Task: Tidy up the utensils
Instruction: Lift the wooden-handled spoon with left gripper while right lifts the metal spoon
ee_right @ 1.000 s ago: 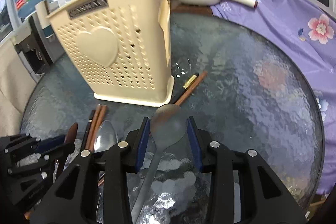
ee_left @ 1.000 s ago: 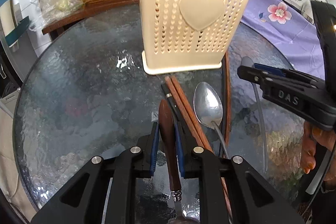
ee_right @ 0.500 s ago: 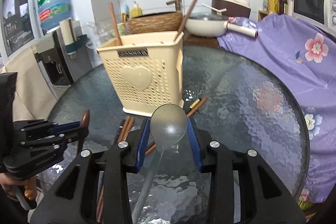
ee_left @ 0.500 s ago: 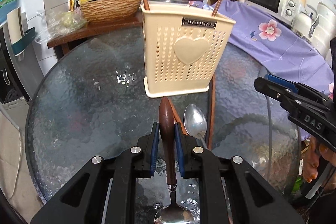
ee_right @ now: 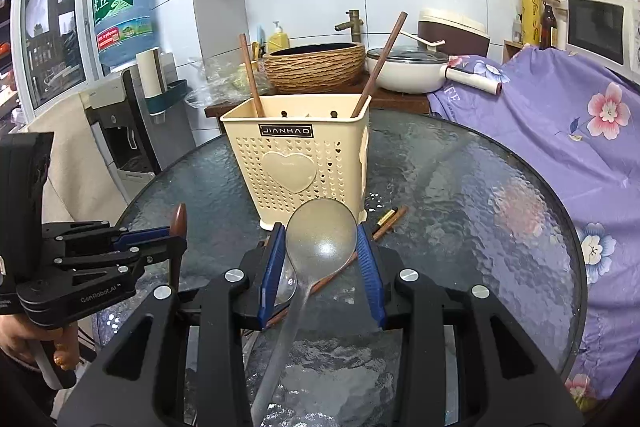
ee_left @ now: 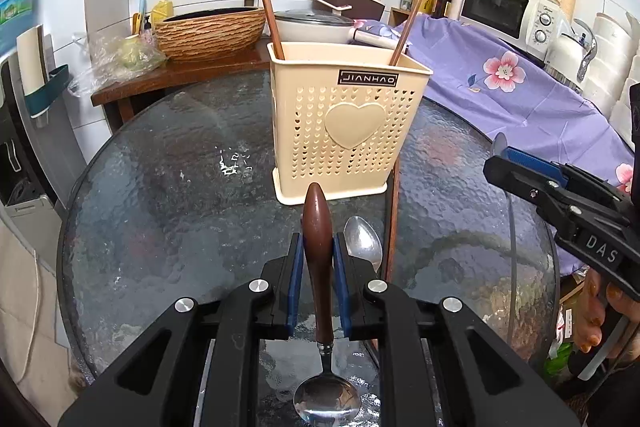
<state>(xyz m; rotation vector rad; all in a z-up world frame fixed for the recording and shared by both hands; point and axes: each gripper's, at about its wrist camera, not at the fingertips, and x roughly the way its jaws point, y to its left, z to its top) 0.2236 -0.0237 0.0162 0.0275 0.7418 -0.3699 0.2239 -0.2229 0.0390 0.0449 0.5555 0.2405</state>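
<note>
My left gripper was pinching the brown wooden handle of a spoon, blue pads tight on both sides, the handle tip pointing ahead and the metal bowl hanging back beneath my fingers. My right gripper was clamped on the translucent ladle, its bowl caught between the pads, the shaft running back under the tool. Both utensils were raised off the glass table.

Straight ahead of both tongs stood the cream utensil basket, upright, with two wooden chopsticks leaning out of its back corners. Just right of my left gripper's tip, a metal spoon lay on the glass, with a long chopstick beside it. Below my right gripper more loose chopsticks lay by the basket's foot. I could not tell the basket's inner compartments apart.
</note>
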